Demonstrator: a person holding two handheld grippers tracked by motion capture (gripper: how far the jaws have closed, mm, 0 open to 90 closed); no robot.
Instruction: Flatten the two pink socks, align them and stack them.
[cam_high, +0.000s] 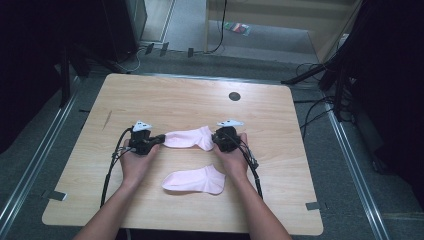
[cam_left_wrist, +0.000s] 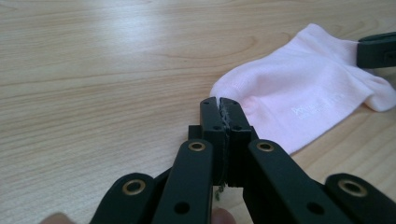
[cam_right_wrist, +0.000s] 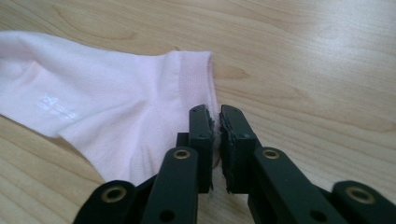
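Closest to me on the worktop (cam_high: 150, 95) lies the spare pink sock (cam_high: 196, 180), flat, its long axis running left to right, between my two forearms and untouched. Just beyond it is the sock I am working on, the far pink sock (cam_high: 187, 138), stretched along that same left-right line between both tools. My left gripper (cam_left_wrist: 219, 103) has its fingers (cam_left_wrist: 211, 122) pressed together at the toe end; in the left gripper view the fabric's edge looks nipped between them, though the pinch is thin and I cannot be fully sure how much cloth is caught. My right gripper (cam_right_wrist: 215, 112) sits at the cuff end, fingers (cam_right_wrist: 200, 130) nearly closed with the ribbed cuff edge drawn into the narrow slit between them. So each hand owns one end, the sock spans the gap between them, and neither is nearer the middle. I judge that any lift or fold has to keep both ends level along that axis, or the sock will sag or slip out at the toe. Farther off, the worktop carries a dark round grommet (cam_high: 234, 96).
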